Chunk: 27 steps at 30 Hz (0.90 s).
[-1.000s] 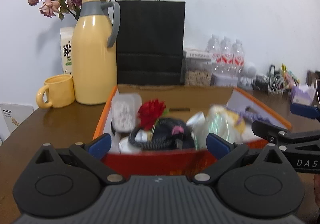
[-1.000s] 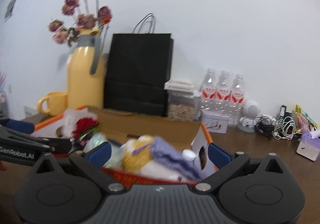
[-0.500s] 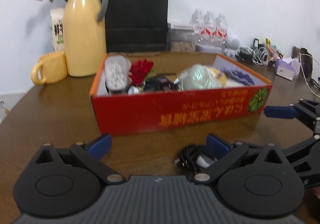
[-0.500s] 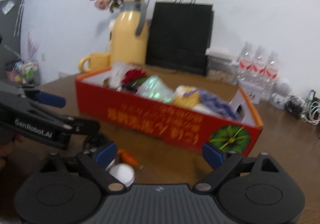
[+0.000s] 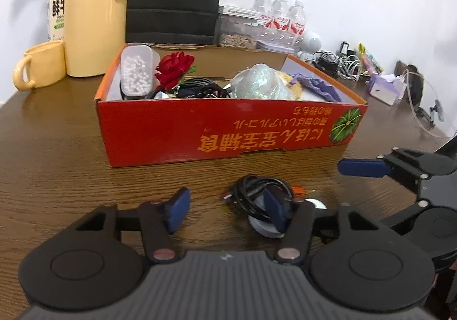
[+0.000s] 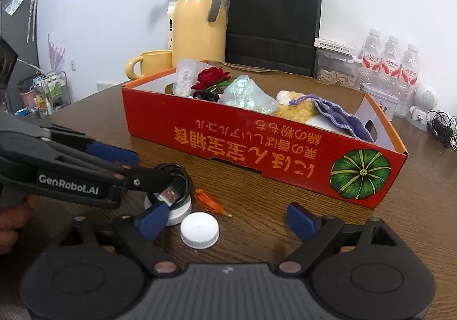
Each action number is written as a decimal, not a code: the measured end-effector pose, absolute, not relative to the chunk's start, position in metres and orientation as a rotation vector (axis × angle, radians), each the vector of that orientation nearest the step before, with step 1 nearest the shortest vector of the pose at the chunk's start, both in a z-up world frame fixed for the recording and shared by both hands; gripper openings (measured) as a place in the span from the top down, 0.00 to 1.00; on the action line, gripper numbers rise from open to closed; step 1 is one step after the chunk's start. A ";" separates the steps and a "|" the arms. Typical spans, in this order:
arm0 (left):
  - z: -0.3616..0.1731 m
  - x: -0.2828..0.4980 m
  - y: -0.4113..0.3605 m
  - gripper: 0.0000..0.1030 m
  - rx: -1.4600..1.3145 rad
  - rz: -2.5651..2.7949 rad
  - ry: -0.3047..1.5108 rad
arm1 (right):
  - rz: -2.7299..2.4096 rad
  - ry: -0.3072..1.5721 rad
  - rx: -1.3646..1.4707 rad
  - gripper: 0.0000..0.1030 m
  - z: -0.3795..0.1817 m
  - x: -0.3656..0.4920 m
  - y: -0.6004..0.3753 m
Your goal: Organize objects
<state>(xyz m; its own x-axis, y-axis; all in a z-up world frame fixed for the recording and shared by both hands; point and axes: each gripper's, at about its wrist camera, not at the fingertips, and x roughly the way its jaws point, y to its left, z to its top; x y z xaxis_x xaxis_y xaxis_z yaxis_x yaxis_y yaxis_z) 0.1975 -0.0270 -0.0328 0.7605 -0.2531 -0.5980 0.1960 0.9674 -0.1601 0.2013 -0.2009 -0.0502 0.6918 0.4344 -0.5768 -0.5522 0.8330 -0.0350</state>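
Closing on nothing, left hand-held gripper [image 5: 225,213]; right [image 6: 227,220] gapes empty; three bottles [image 6: 390,58], one cap [image 6: 200,230].

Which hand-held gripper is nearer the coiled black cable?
Left. The left hand-held gripper is closing right at the coiled black cable, one finger against it; the right hand-held gripper sits beside it, around a white cap.
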 end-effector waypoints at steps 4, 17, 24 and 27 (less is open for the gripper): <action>-0.032 0.196 -0.029 0.79 -0.110 -0.314 0.656 | 0.558 0.590 -0.213 0.13 -0.050 0.202 -0.198; -0.028 0.187 -0.017 0.93 -0.099 -0.208 0.612 | 0.508 0.647 -0.212 0.17 -0.055 0.211 -0.197; -0.029 0.184 -0.009 0.93 -0.117 -0.201 0.613 | 0.535 0.618 -0.179 0.22 -0.048 0.206 -0.201; -0.030 0.183 -0.011 0.93 -0.111 -0.203 0.615 | 0.568 0.586 -0.166 0.22 -0.046 0.201 -0.195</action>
